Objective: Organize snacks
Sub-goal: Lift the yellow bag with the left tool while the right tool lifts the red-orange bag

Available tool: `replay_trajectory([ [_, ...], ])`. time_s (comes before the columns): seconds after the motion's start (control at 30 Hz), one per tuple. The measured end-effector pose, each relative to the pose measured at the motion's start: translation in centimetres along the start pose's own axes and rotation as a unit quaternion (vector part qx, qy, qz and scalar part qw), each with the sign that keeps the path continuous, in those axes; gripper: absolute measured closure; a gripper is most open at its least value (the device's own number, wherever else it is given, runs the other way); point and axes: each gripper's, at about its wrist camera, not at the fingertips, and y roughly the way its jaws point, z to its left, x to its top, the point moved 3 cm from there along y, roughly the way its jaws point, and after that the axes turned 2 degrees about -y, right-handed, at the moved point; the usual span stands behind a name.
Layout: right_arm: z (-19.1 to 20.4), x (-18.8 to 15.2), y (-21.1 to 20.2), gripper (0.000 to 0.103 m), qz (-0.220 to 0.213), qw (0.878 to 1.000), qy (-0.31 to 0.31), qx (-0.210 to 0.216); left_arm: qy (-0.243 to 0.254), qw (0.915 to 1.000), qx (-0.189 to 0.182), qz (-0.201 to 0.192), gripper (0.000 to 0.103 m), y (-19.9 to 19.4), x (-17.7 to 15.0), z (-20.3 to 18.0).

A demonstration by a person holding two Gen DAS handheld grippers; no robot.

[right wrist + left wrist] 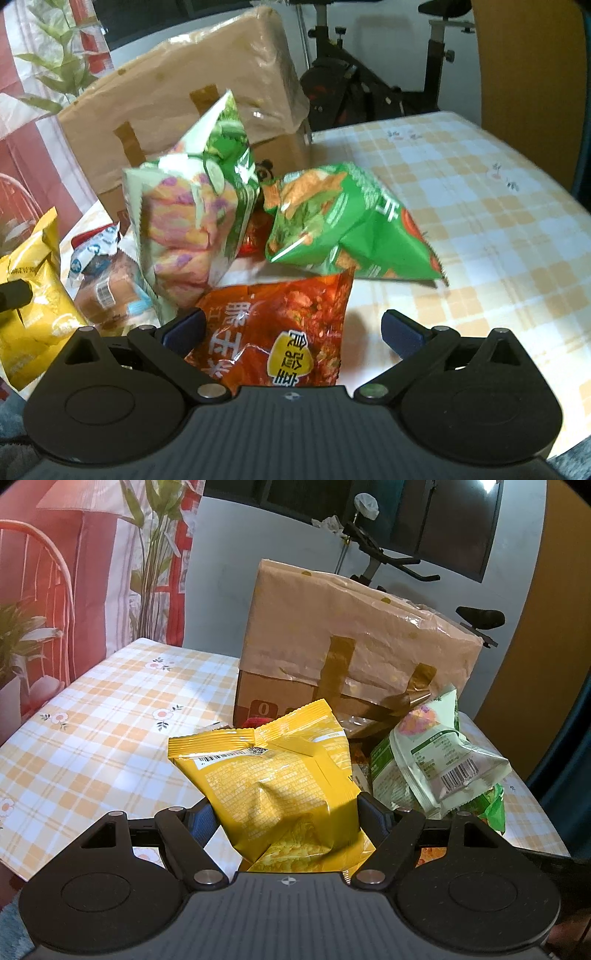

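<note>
The yellow snack bag [280, 786] has its lower end hidden behind the gripper body in the left wrist view, and its print is too fine to read. In the right wrist view the red snack bag [280, 325] is likewise cut off below by the gripper body. The small packets [103, 273] behind the pale green bag [184, 221] are half covered and blurred. The exercise bike [351, 85] runs off the top edge.
</note>
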Motion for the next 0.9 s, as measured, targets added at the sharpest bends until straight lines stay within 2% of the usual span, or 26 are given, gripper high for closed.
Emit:
replay_trajectory([
  [0.53,0.5,-0.8,1.0,0.001,0.032,0.999,-0.009,0.036,0.005,1.0000,0.000,0.007,0.024,0.2,-0.2,-0.1],
  [0.77,0.7,-0.8,1.4,0.001,0.031,0.998,-0.017,0.043,0.009,0.9999,0.008,0.011,0.024,0.3,-0.3,0.0],
  [0.87,1.1,-0.9,1.3,0.005,0.029,0.998,-0.026,0.049,0.010,0.9998,0.010,0.011,0.024,0.2,-0.3,0.0],
  [0.9,1.3,-0.9,1.2,0.011,0.026,0.998,-0.032,0.054,0.010,0.9998,0.010,0.010,0.024,0.2,-0.3,0.1],
])
